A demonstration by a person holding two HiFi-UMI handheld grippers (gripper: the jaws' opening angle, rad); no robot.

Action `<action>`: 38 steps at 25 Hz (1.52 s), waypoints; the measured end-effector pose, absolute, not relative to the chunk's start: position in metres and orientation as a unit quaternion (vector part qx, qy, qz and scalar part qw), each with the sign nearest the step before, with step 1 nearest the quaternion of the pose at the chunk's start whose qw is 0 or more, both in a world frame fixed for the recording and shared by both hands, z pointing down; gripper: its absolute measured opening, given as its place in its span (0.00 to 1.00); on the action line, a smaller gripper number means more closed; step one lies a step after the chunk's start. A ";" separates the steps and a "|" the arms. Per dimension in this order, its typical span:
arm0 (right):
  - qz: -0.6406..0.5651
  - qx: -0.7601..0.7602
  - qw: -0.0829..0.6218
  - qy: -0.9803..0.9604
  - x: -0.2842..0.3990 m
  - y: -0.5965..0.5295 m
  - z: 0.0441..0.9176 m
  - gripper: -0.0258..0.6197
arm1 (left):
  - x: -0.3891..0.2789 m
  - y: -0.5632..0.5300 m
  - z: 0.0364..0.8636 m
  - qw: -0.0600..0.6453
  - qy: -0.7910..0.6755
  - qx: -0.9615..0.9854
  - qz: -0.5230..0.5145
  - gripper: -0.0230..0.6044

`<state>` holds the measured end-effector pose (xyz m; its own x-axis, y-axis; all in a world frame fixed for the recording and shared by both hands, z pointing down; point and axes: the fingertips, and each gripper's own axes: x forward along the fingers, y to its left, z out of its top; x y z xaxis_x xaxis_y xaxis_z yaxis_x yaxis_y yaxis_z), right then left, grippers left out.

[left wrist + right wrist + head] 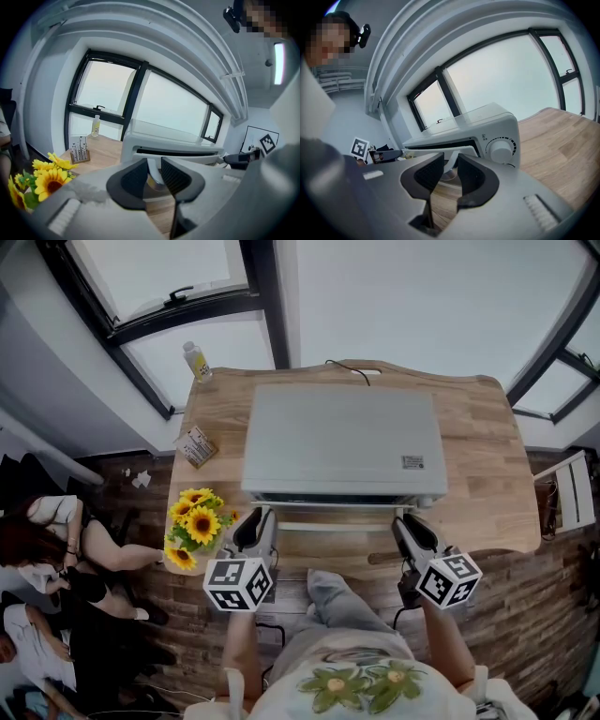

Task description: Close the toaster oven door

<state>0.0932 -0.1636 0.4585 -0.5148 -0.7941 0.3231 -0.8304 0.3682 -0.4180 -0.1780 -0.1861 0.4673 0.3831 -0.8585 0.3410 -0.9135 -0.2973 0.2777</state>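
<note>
Two grippers, the left gripper (257, 517) and the right gripper (405, 521), seem to pinch the door handle (333, 524) of the toaster oven (342, 442), at 12 o'clock on the table (487, 474) and not yet shut; closing now needs a joint push toward 12 o'clock

Left tool (257, 517), right tool (405, 521) side by side, pointing slightly down, each clamped on door handle (337, 525).

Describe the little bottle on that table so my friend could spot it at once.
Find the wooden table with the big white toaster oven in its middle, then look to the table's far left corner. The bottle stands there alone. It is the only upright clear container, pale-capped and yellowish, unlike the small card stand and the sunflowers nearer the front.
</note>
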 end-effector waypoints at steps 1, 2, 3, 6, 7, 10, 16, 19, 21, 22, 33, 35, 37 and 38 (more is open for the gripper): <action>0.273 0.492 0.033 -0.826 0.093 -0.164 0.458 0.18 | -0.178 -0.187 0.467 0.216 -0.552 0.803 0.063 0.20; 0.273 0.492 0.033 -0.826 0.093 -0.165 0.458 0.18 | -0.178 -0.188 0.466 0.216 -0.552 0.803 0.063 0.20; 0.273 0.492 0.033 -0.826 0.093 -0.166 0.457 0.18 | -0.178 -0.189 0.466 0.216 -0.552 0.803 0.063 0.20; 0.272 0.492 0.033 -0.826 0.093 -0.169 0.457 0.18 | -0.178 -0.191 0.466 0.217 -0.553 0.802 0.062 0.20; 0.272 0.492 0.032 -0.826 0.093 -0.169 0.457 0.18 | -0.178 -0.192 0.466 0.216 -0.553 0.803 0.062 0.20; 0.272 0.493 0.032 -0.826 0.094 -0.172 0.457 0.18 | -0.177 -0.194 0.466 0.216 -0.553 0.803 0.060 0.20; 0.272 0.494 0.032 -0.825 0.093 -0.175 0.456 0.18 | -0.178 -0.198 0.464 0.215 -0.553 0.803 0.058 0.20; 0.272 0.494 0.032 -0.825 0.093 -0.177 0.455 0.18 | -0.178 -0.199 0.464 0.216 -0.552 0.803 0.057 0.20; 0.272 0.495 0.031 -0.825 0.094 -0.178 0.455 0.18 | -0.178 -0.200 0.464 0.216 -0.552 0.804 0.056 0.20; 0.272 0.494 0.031 -0.825 0.094 -0.178 0.455 0.18 | -0.178 -0.201 0.464 0.216 -0.552 0.804 0.056 0.20; 0.271 0.497 0.025 -0.824 0.095 -0.183 0.453 0.18 | -0.177 -0.205 0.462 0.214 -0.554 0.803 0.053 0.20; 0.272 0.497 0.024 -0.824 0.095 -0.185 0.453 0.18 | -0.177 -0.207 0.462 0.213 -0.555 0.803 0.054 0.20; 0.272 0.496 0.024 -0.824 0.095 -0.186 0.453 0.18 | -0.177 -0.208 0.462 0.212 -0.555 0.803 0.056 0.20; 0.273 0.496 0.024 -0.824 0.095 -0.186 0.453 0.18 | -0.177 -0.208 0.462 0.212 -0.555 0.803 0.056 0.20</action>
<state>0.0950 -0.1859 0.4530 -0.5073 -0.8037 0.3110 -0.8304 0.3594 -0.4258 -0.1769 -0.2077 0.4619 0.3780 -0.8667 0.3254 -0.9144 -0.2944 0.2779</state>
